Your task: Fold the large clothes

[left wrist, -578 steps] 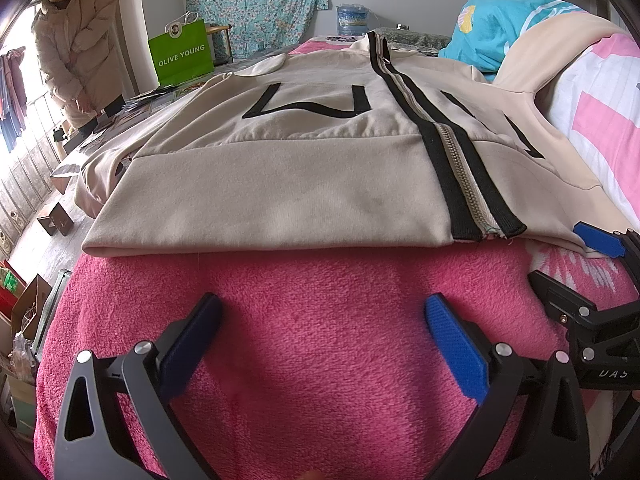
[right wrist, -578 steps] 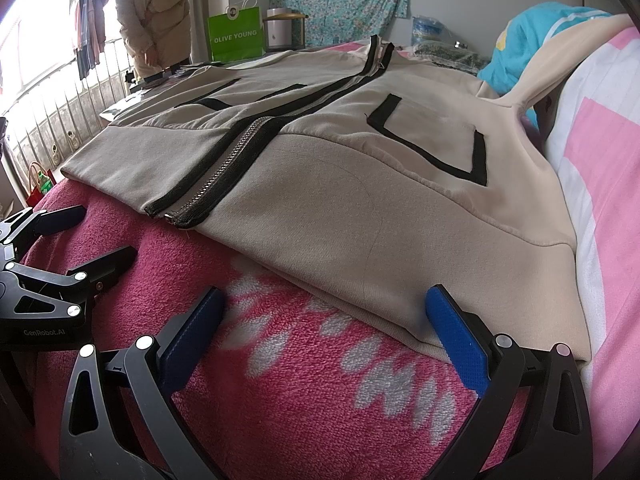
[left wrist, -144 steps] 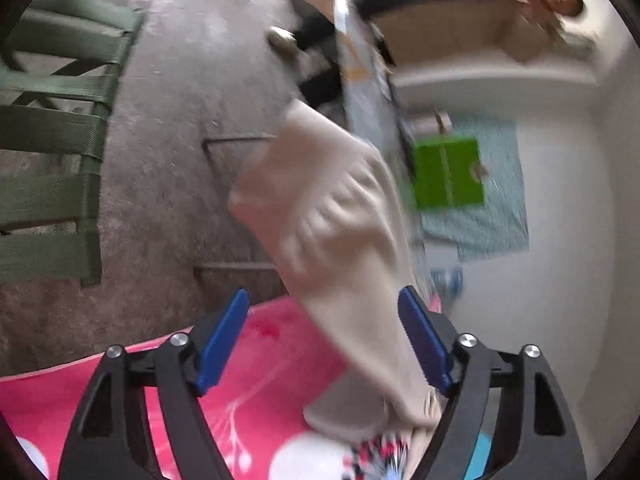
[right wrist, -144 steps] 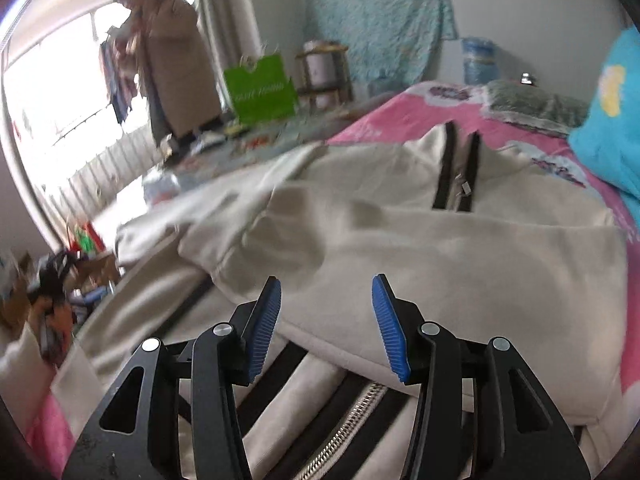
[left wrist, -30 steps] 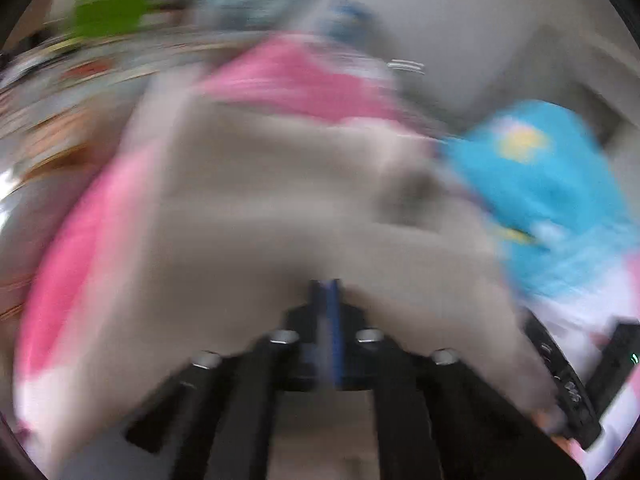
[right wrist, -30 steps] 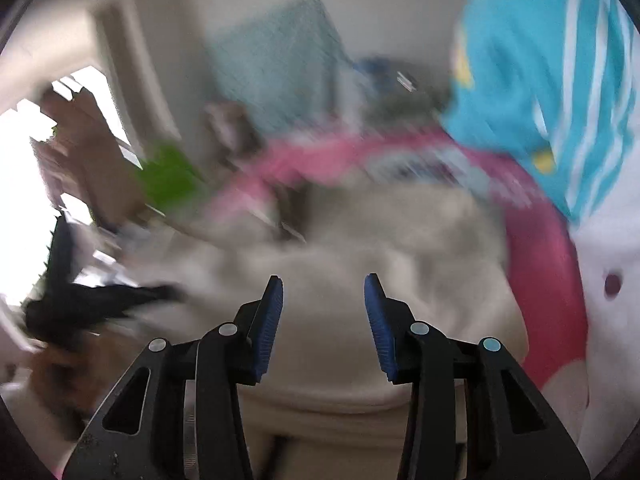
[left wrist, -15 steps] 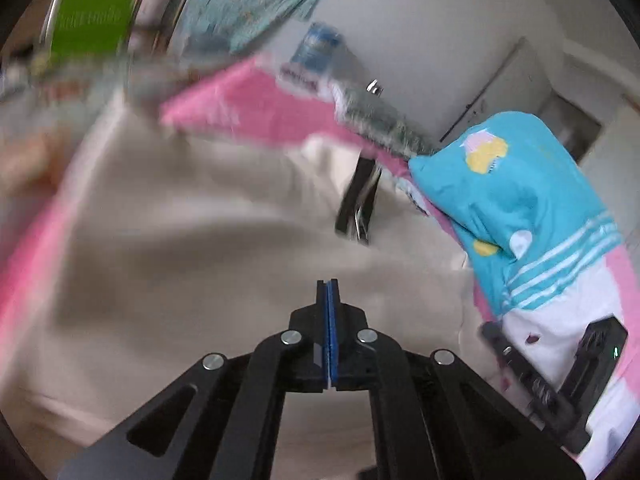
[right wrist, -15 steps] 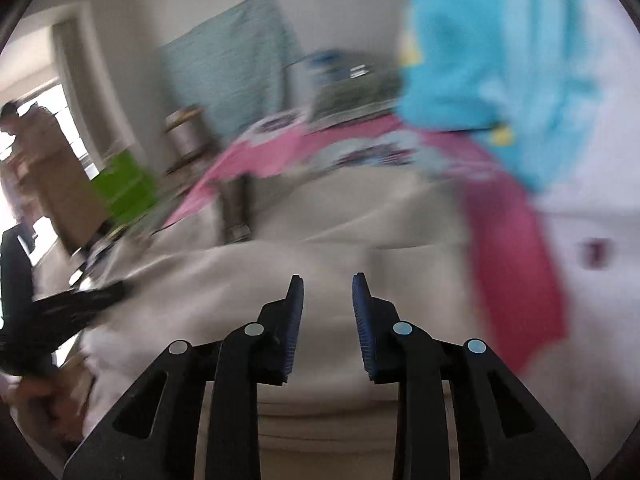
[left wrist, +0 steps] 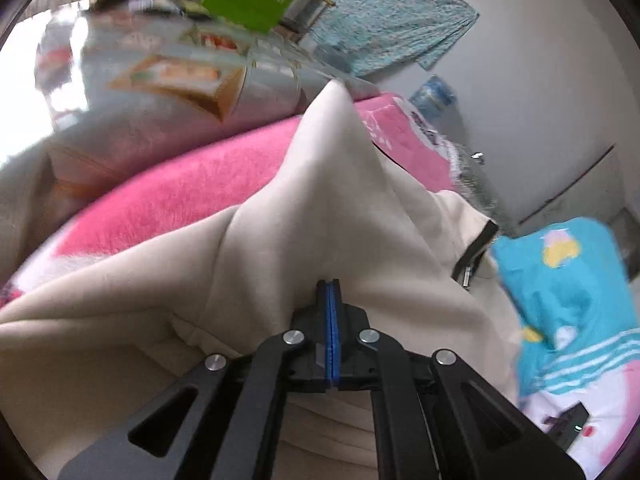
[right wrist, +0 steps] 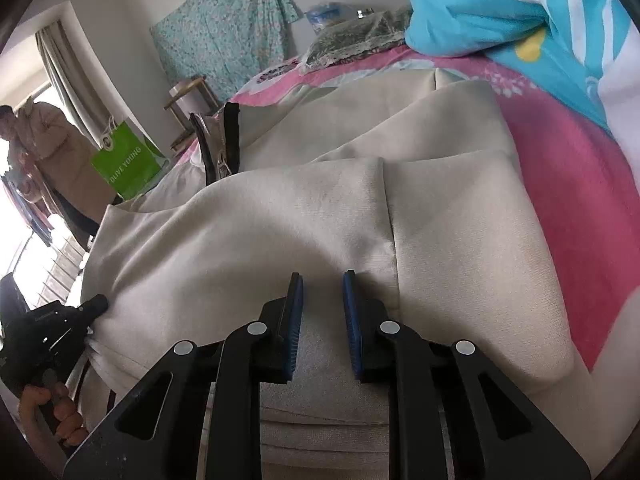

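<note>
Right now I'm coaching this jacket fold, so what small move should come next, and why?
Probably let the right gripper finish closing on the beige jacket: its jaws are closing with cloth just ahead, not yet pinched, while the left gripper is shut at a fold.

A fuzzy pink blanket (right wrist: 568, 184) is covering the bed, a bright blue patterned quilt (right wrist: 520, 12) is bunching at far right, a green paper shopping bag (right wrist: 126, 162) is standing far left, and a teal floral cloth (right wrist: 224, 28) is hanging on the far wall.
</note>
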`<state>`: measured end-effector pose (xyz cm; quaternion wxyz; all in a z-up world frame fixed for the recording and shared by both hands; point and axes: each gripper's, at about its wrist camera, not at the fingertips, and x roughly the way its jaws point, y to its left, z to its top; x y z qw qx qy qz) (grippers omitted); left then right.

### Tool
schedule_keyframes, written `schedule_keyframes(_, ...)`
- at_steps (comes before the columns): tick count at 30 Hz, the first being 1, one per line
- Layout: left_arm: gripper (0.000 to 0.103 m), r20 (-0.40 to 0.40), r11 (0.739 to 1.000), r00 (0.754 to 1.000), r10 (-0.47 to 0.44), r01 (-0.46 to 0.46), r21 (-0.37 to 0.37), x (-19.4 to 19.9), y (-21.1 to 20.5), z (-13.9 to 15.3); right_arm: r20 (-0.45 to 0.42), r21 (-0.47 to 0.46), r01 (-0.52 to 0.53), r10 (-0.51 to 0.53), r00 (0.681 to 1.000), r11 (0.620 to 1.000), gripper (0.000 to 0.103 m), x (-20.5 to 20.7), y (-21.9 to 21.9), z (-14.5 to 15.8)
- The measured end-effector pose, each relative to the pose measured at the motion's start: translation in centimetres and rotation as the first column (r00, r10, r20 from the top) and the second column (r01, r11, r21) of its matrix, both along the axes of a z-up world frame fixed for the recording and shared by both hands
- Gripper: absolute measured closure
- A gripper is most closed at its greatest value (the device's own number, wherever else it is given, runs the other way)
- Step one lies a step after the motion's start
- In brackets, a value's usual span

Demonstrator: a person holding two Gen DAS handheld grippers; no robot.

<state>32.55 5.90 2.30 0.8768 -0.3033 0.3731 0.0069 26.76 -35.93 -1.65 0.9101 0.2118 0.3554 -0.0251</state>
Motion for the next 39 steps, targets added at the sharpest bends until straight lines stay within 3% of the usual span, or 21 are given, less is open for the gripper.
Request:
schedule_keyframes(1, 0.101, 0.010, 0.999, 1.000, -0.015, 0.014, 0.031, 0.0, -0.6, 0.6, 0.000, -0.003, 0.000, 0.000, 1.000, 1.000, 0.085, -0.4, 0.9, 0.1)
schedule_keyframes(3, 0.101, 0.070, 0.985, 0.983, -0.172, 0.172, 0.003, 0.5, -2.7, 1.4, 0.001, -0.006, 0.001, -0.001, 1.000, 1.000, 0.085, -0.4, 1.0, 0.2)
schedule_keyframes(4, 0.101, 0.075, 0.965, 0.963, -0.260, 0.262, -0.014, 0.8, -3.9, 1.3, -0.002, -0.007, 0.000, 0.000, 1.000, 1.000, 0.085, -0.4, 1.0, 0.3)
schedule_keyframes(5, 0.100, 0.065, 0.928, 0.928, -0.367, 0.370, -0.041, 1.1, -5.3, 0.6, -0.003, -0.012, 0.001, -0.001, 1.000, 1.000, 0.085, -0.4, 1.0, 0.3)
schedule_keyframes(7, 0.100, -0.001, 0.907, 0.907, -0.421, 0.421, -0.010, 1.3, -6.1, -1.3, -0.003, -0.012, 0.000, 0.000, 1.000, 1.000, 0.085, -0.5, 1.1, 0.3)
schedule_keyframes(10, 0.099, 0.074, 0.911, 0.931, -0.358, 0.366, -0.189, 1.0, -3.5, -4.2, -0.002, -0.020, -0.001, 0.000, 1.000, 1.000, 0.085, -0.6, 1.2, 0.5)
schedule_keyframes(13, 0.099, 0.060, 0.923, 0.932, -0.359, 0.364, -0.129, 1.1, -4.0, -4.0, -0.002, -0.023, -0.009, 0.009, 1.000, 1.000, 0.085, -0.9, 1.2, 0.5)
schedule_keyframes(19, 0.099, 0.070, 0.923, 0.931, -0.358, 0.364, -0.127, 1.0, -4.1, -4.5, -0.049, -0.037, 0.014, -0.016, 0.999, 0.999, 0.085, -3.0, 0.8, 1.2)
schedule_keyframes(21, 0.099, 0.075, 0.923, 0.931, -0.358, 0.365, -0.122, 0.9, -4.3, -4.5, -0.036, -0.029, 0.125, -0.126, 0.991, 0.992, 0.103, -5.0, 0.1, 1.7)
schedule_keyframes(23, 0.099, 0.079, 0.925, 0.931, -0.357, 0.364, -0.110, 1.0, -4.3, -4.5, 0.038, -0.031, 0.248, -0.247, 0.968, 0.968, 0.098, -7.2, -0.3, 3.5)
schedule_keyframes(24, 0.099, 0.079, 0.926, 0.931, -0.357, 0.364, -0.103, 0.9, -4.4, -4.5, 0.082, -0.022, 0.252, -0.249, 0.965, 0.968, 0.095, -7.6, -0.2, 4.4)
schedule_keyframes(30, 0.099, 0.077, 0.927, 0.931, -0.356, 0.363, -0.098, 0.9, -4.4, -4.2, 0.129, -0.028, -0.015, 0.018, 0.991, 1.000, 0.095, -2.6, 5.0, 8.0)
schedule_keyframes(34, 0.099, 0.079, 0.927, 0.931, -0.356, 0.363, -0.098, 0.9, -4.5, -4.1, 0.096, 0.119, -0.166, 0.155, 0.983, 0.979, 0.095, 0.6, 7.0, 5.3)
schedule_keyframes(36, 0.099, 0.078, 0.927, 0.931, -0.356, 0.363, -0.099, 0.8, -4.4, -4.1, 0.009, 0.141, -0.149, 0.149, 0.989, 0.979, 0.095, 1.2, 6.7, 2.0)
schedule_keyframes(38, 0.099, 0.075, 0.927, 0.931, -0.357, 0.363, -0.092, 0.8, -4.5, -4.2, 0.057, 0.279, -0.139, 0.128, 0.990, 0.950, 0.102, 0.2, 4.4, -0.4)
schedule_keyframes(39, 0.099, 0.077, 0.928, 0.931, -0.357, 0.363, -0.087, 0.8, -4.5, -4.1, 0.041, 0.336, -0.077, 0.067, 0.997, 0.939, 0.103, -0.3, 2.6, -0.6)
